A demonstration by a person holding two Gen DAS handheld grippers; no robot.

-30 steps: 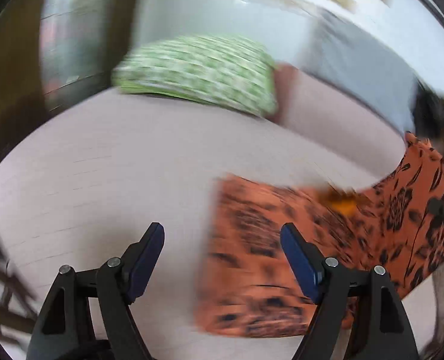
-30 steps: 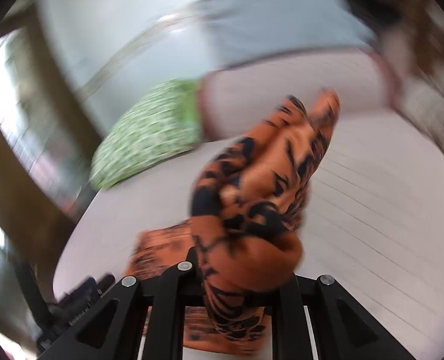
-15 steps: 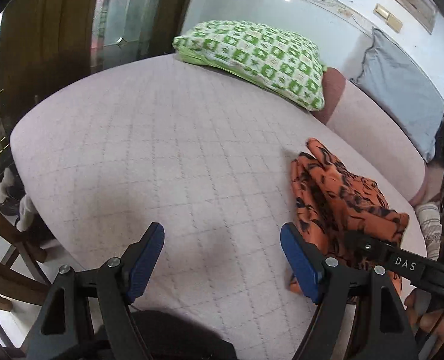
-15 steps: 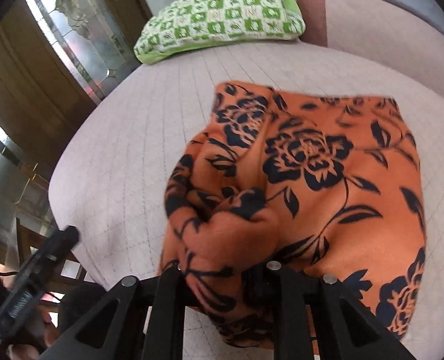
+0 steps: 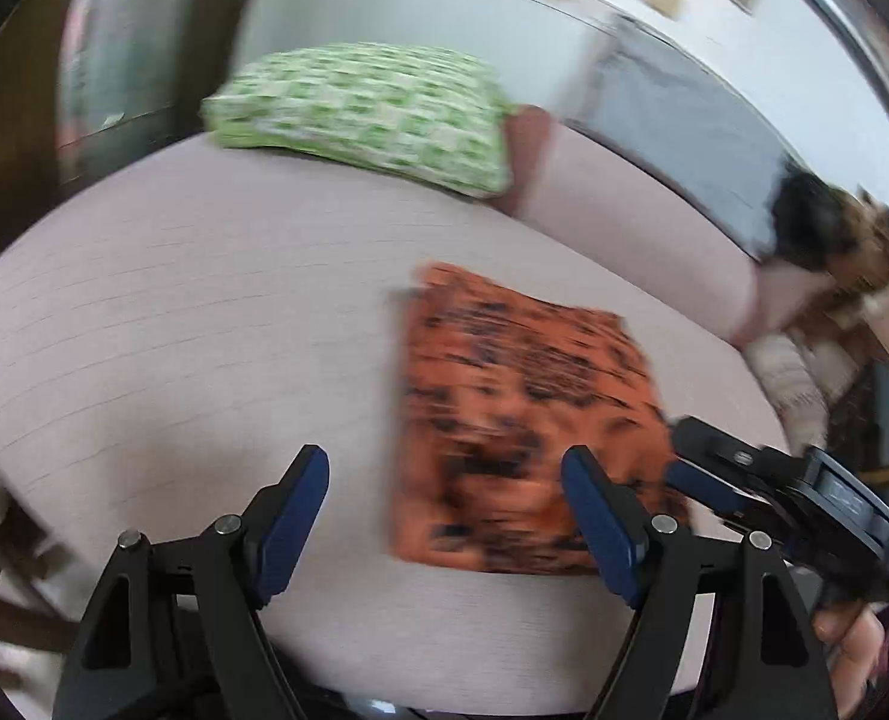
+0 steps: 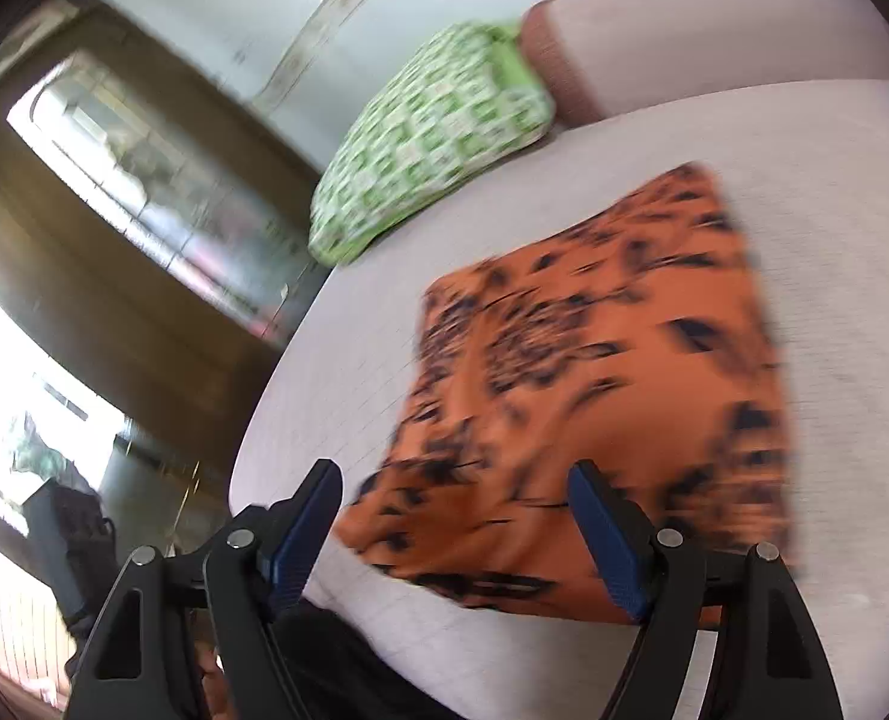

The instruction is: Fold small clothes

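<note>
Now the orange garment (image 6: pixel 600 372) lies flat, long axis running away from both grippers' spread, empty fingers (image 6: pixel 606 531).

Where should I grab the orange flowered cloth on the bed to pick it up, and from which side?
Probably the near edge of the orange cloth, coming in low from the front. It lies flat in a folded rectangle, and that edge sits between the open right gripper, whose jaws have just been opening; nothing is gripped.
</note>
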